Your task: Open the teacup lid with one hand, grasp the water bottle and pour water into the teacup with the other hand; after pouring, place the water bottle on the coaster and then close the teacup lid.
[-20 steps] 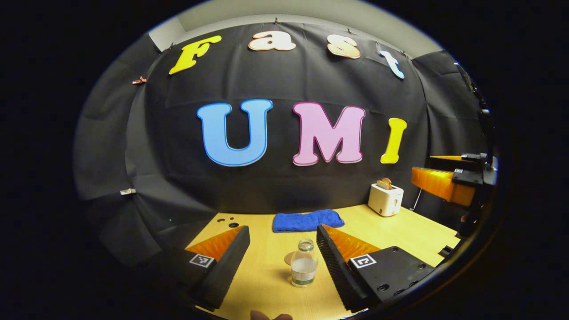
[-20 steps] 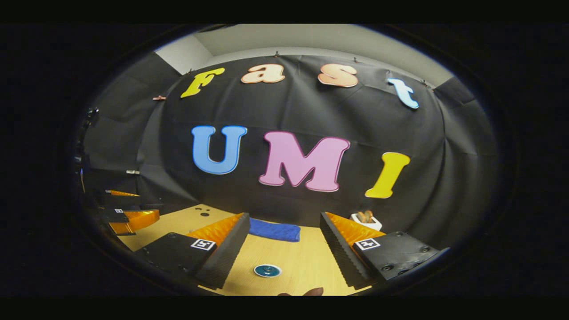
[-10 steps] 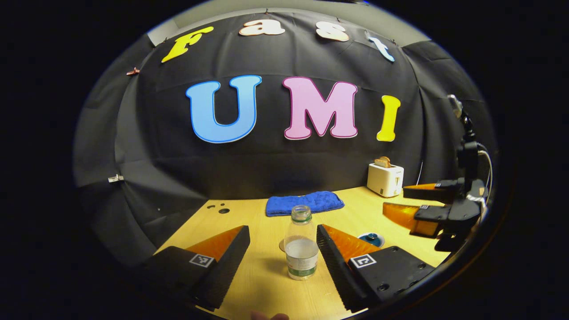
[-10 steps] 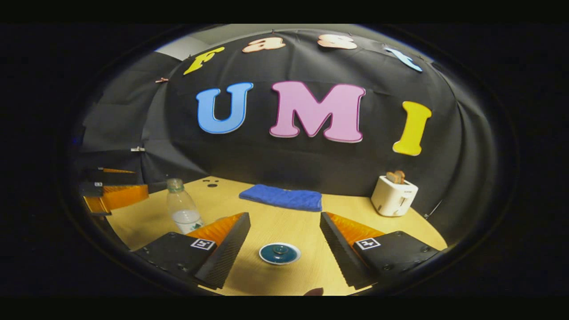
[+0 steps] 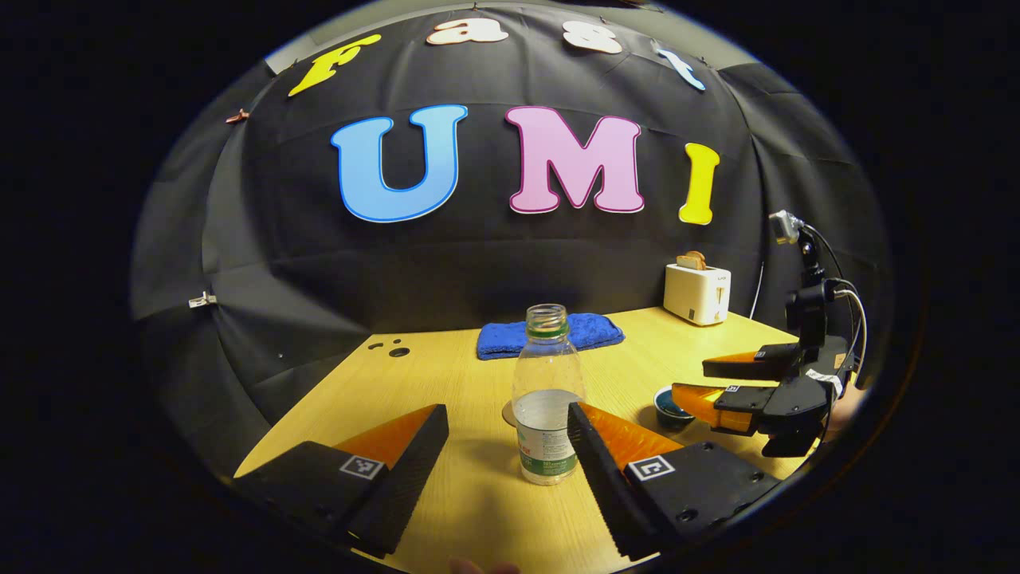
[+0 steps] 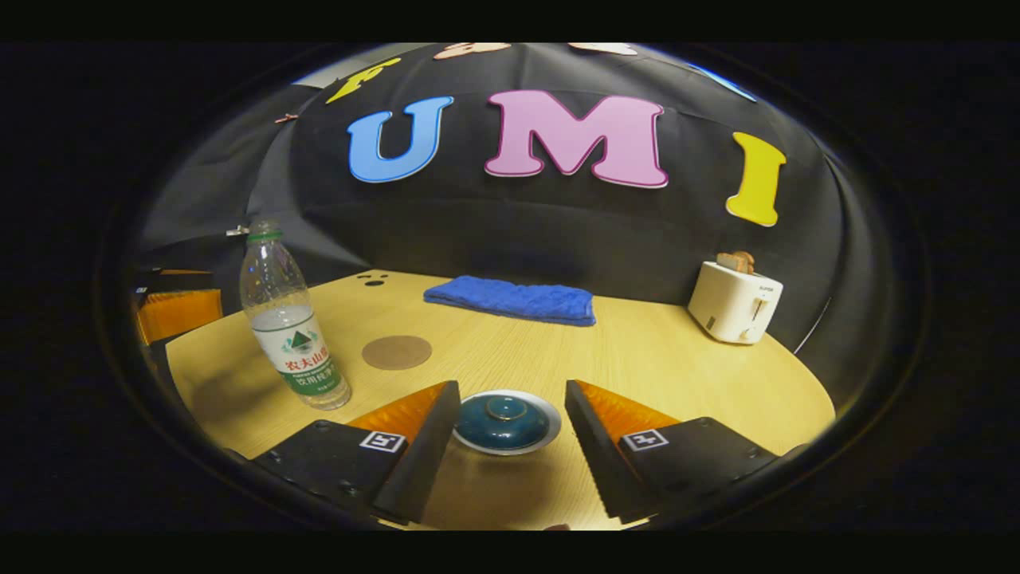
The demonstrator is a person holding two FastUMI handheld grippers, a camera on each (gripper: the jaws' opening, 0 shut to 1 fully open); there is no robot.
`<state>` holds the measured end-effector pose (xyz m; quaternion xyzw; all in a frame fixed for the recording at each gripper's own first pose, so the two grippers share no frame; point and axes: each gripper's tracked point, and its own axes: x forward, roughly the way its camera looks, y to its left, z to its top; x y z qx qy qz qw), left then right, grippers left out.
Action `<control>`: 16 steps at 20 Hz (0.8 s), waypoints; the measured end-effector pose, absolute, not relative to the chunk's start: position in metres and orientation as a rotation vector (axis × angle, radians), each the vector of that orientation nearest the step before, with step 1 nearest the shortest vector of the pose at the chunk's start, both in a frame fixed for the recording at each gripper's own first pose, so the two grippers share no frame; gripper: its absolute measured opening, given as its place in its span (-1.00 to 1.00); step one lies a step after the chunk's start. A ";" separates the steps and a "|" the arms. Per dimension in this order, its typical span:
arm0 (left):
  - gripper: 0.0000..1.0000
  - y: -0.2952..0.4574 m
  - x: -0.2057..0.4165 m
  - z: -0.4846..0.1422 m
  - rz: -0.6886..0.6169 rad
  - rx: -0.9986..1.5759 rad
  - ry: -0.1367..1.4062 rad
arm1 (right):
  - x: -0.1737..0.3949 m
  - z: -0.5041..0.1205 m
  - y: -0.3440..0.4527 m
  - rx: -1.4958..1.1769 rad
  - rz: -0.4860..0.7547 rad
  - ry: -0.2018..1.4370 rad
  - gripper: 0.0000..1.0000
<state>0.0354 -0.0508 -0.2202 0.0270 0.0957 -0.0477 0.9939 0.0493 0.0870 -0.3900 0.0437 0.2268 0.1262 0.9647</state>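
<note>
I'm holding my left gripper (image 5: pixel 508 446) with jaws wide around the standing water bottle (image 5: pixel 545 402), not touching. My right gripper (image 6: pixel 510 434) is hovering, jaws wide, flanking the teacup lid (image 6: pixel 505 420) on the tabletop (image 6: pixel 637 359); coaster (image 6: pixel 397 351) lying behind.

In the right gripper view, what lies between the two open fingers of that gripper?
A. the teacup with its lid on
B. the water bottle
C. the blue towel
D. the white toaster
A. The teacup, its dark teal lid on it, sits in the gap between the open fingers of the right gripper; the water bottle stands off to the left of the view.
</note>
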 end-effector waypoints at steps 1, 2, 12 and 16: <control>0.90 -0.050 0.036 -0.224 -0.091 0.050 0.192 | 0.048 -0.391 0.088 0.111 0.260 0.467 0.51; 0.90 -0.049 0.036 -0.226 -0.088 0.050 0.197 | 0.050 -0.393 0.088 0.128 0.262 0.473 0.43; 0.90 -0.060 0.035 -0.245 -0.097 0.044 0.230 | 0.051 -0.398 0.084 0.214 0.272 0.493 -0.48; 0.91 -0.076 0.039 -0.257 -0.124 0.033 0.265 | 0.053 -0.386 0.078 0.181 0.262 0.458 -0.44</control>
